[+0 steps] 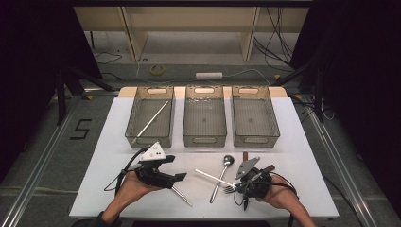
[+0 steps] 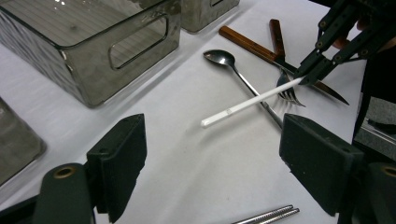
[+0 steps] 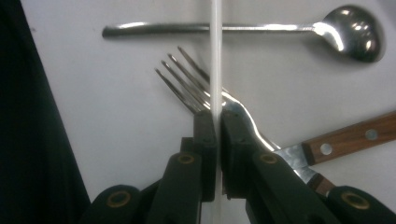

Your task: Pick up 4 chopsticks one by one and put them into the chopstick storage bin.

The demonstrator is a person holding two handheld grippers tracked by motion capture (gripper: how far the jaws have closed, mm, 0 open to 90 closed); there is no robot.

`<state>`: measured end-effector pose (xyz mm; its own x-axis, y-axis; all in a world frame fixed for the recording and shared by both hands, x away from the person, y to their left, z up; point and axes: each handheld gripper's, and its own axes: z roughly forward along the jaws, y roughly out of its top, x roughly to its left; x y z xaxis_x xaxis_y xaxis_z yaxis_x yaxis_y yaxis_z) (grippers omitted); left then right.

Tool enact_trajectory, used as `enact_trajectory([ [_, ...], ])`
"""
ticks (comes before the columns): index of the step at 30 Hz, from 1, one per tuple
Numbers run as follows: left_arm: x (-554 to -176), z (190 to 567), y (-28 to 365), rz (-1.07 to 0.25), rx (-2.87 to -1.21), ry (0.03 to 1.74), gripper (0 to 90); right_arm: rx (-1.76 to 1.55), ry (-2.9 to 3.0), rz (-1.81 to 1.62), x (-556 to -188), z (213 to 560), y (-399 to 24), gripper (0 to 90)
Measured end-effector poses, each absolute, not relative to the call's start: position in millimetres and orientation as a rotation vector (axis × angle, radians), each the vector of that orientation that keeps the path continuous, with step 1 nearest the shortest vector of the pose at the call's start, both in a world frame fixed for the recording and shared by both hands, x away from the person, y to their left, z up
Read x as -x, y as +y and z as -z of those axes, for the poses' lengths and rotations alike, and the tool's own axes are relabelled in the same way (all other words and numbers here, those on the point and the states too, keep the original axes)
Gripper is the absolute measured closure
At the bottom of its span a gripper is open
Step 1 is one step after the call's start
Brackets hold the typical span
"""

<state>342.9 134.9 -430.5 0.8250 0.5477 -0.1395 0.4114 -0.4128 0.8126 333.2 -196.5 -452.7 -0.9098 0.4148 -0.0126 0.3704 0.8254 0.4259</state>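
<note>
We see the right tongs clamped on one end of a white chopstick. The stick's long axis runs from the tongs out to the left across the white counter, its free end pointing toward the left tongs and lifted clear of the surface, judging by the shadow beneath it in the left gripper view. It passes over the handle of a steel spoon, whose bowl points toward the bins. A fork lies under the right tongs; its handle is hidden behind the jaws. Two wooden-handled pieces lie beside it; one ends in a knife blade, the other we cannot identify.

The left tongs stand wide apart and hold nothing. Below them lies a pair of metal chopsticks, cut off by the frame edge in the left gripper view.

Three clear bins sit in a row at the far side of the counter. The left bin holds one metal chopstick lying diagonally. The middle bin and right bin look empty, though faint specks on their floors are hard to make out.
</note>
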Motion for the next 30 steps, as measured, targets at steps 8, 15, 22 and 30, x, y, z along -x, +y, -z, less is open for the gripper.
enact_trajectory([
  [8, -341.7, 428.8, 127.0, -0.179, -2.100, 0.656, 22.9, -0.535, 2.895, -0.691, -331.9, 440.8, -186.6, 86.2],
  [15, -340.6, 430.0, 120.1, -0.175, -2.147, 0.627, 22.9, -0.482, 2.890, -0.716, -330.8, 433.5, -174.9, 86.2],
  [22, -339.6, 432.7, 113.0, -0.164, -2.226, 0.585, 23.8, -0.413, 2.909, -0.718, -329.4, 429.6, -161.3, 86.1],
  [30, -337.4, 436.5, 105.5, -0.147, -2.326, 0.532, 28.3, -0.342, 2.929, -0.712, -329.4, 425.2, -149.3, 86.1],
])
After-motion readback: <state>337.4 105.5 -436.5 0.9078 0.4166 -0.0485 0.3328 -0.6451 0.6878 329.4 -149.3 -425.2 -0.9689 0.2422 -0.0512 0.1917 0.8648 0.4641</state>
